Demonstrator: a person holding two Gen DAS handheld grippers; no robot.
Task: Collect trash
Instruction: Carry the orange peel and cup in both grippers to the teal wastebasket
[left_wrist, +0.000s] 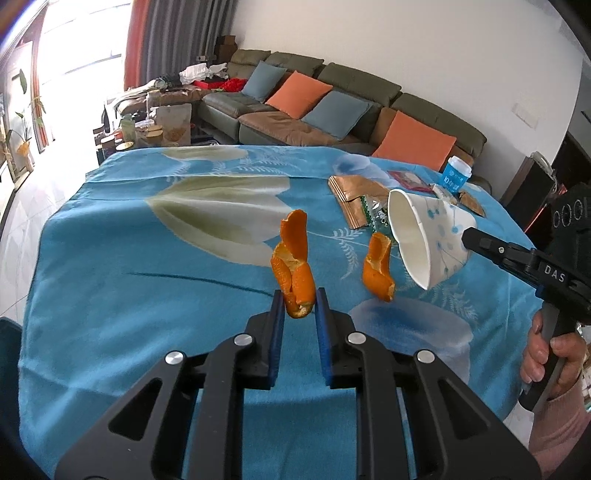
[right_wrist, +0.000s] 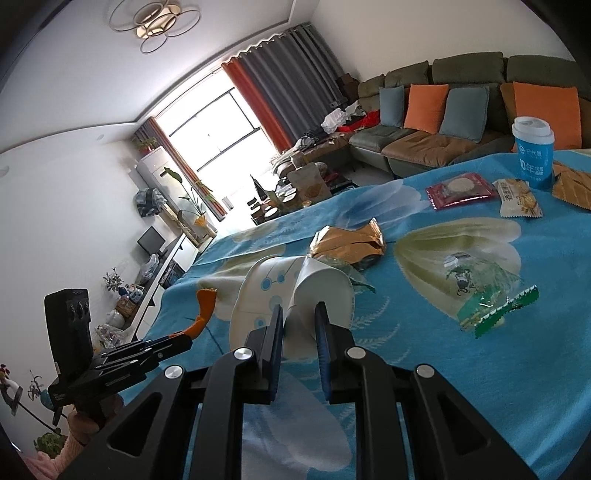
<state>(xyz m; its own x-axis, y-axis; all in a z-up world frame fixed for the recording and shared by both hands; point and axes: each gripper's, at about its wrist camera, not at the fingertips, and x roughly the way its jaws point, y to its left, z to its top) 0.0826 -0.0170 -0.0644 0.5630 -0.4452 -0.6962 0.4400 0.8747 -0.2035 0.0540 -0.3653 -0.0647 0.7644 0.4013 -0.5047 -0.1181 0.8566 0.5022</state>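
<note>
My left gripper is shut on an orange peel and holds it above the blue flowered tablecloth. A second piece of peel hangs just to its right; I cannot tell if the two are joined. My right gripper is shut on a squashed white paper cup with blue dots, held on its side above the cloth. In the left wrist view the cup has its mouth turned toward the peel. The left gripper and its peel show at the lower left of the right wrist view.
On the cloth lie a gold wrapper, a clear green-edged wrapper, a red snack packet, a white snack packet and brown packets. A blue lidded cup stands at the far edge. A sofa is behind.
</note>
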